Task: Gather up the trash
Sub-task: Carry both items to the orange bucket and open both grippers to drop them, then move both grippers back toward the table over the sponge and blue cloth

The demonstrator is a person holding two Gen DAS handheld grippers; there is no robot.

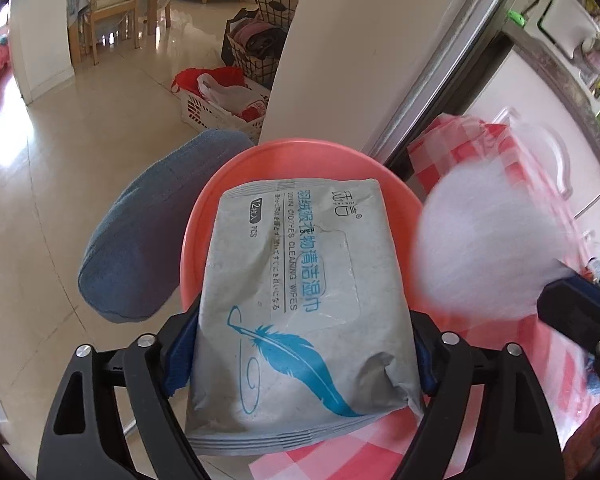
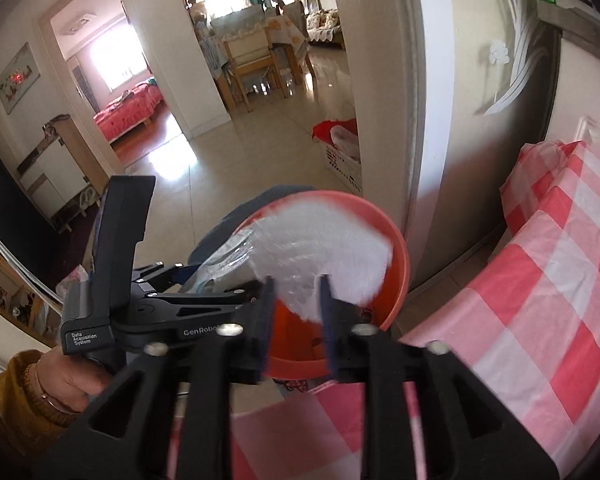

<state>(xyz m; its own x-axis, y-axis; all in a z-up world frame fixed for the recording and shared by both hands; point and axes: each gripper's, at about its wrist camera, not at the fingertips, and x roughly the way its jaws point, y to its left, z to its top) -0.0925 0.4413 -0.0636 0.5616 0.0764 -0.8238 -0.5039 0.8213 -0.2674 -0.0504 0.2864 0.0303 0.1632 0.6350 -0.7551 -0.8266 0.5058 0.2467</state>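
My left gripper (image 1: pixel 300 340) is shut on a grey wet-wipes packet (image 1: pixel 300 272) with a blue feather print. It holds the packet tilted over a salmon-orange basin (image 1: pixel 236 176). A white crumpled wad (image 1: pixel 480 240), blurred, hangs at the basin's right side. Its lower right edge meets my right gripper (image 1: pixel 572 308). In the right wrist view the right gripper (image 2: pixel 296 304) has its jaws apart. The white wad (image 2: pixel 324 248) sits just beyond and partly between the tips, over the basin (image 2: pixel 400 272), with no pad visibly pressing it. A hand (image 2: pixel 68 380) in a mustard sleeve holds the left gripper's handle.
A red-and-white checked cloth (image 2: pixel 540 300) covers the table on the right and in front. A blue cushion (image 1: pixel 148 232) lies left of the basin. A white wall corner (image 2: pixel 392 100) rises behind it. A white laundry basket (image 1: pixel 220 108) stands on the tiled floor.
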